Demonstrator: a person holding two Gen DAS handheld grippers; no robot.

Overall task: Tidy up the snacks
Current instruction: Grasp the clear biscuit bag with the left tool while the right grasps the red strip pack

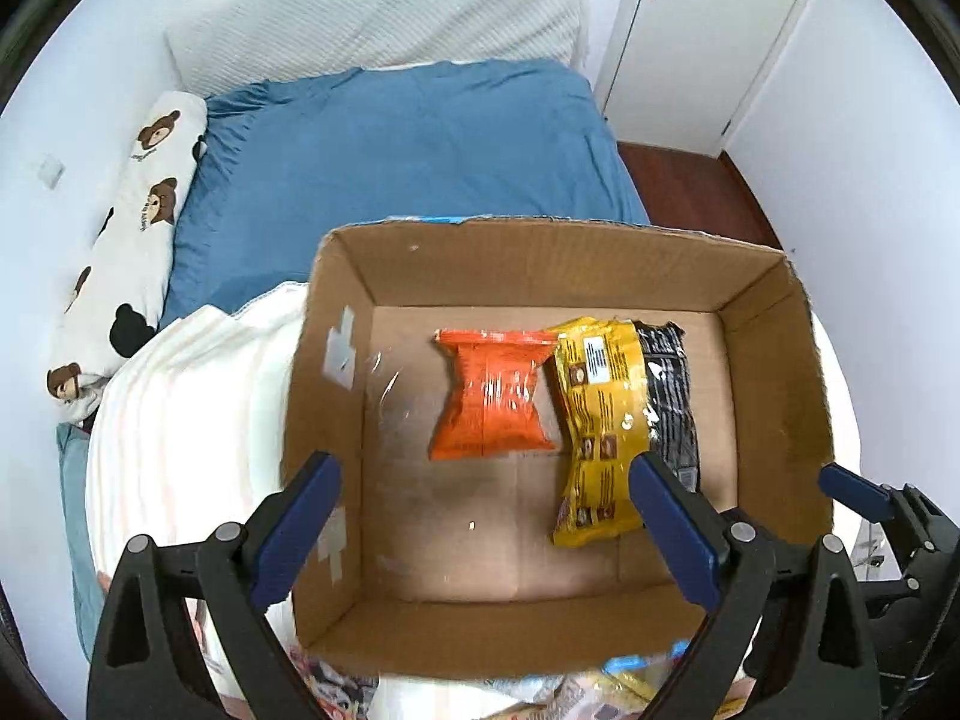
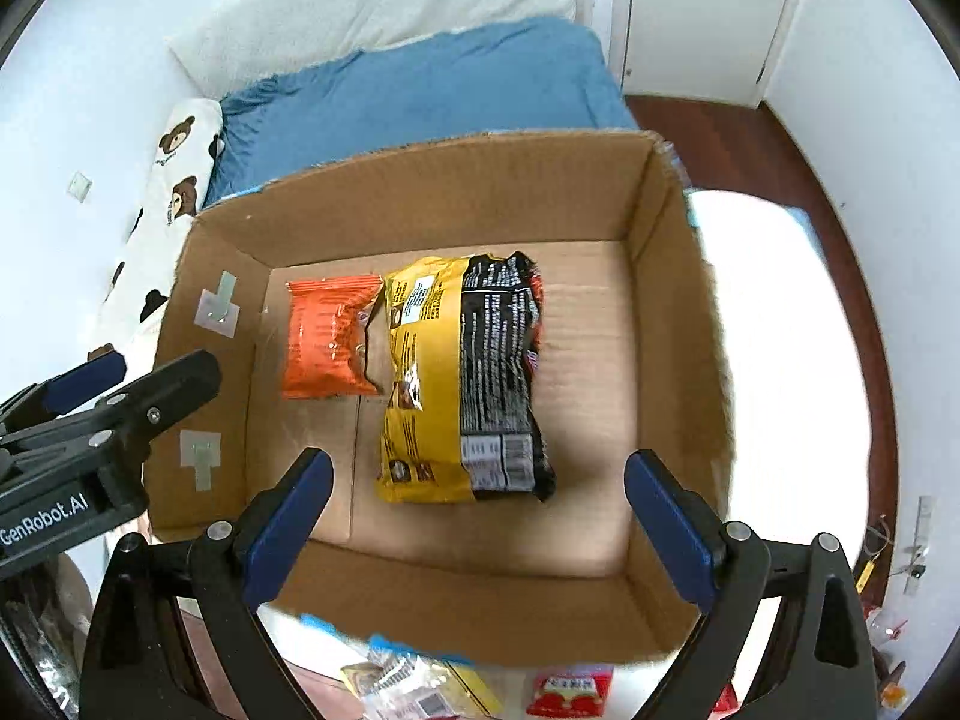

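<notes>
Left wrist view: cardboard box (image 1: 540, 252) holds orange pack (image 1: 489, 396), yellow-black pack (image 1: 606, 420) side by side, flat, so more fit. Left gripper (image 1: 486, 528) above box, tipped steeply down, jaws wide, nothing held.

Right wrist view: right gripper (image 2: 480, 525) over box (image 2: 420, 180), wide, empty. More snacks (image 2: 570, 690) outside near wall.

Black hand-held gripper (image 1: 486, 516), blue pads (image 1: 300, 528), silver screws.

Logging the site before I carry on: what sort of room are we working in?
Most likely a bedroom: a bed with a blue sheet, a bear-print pillow along the wall, and a door behind. The cardboard box sits in the foreground.
</notes>
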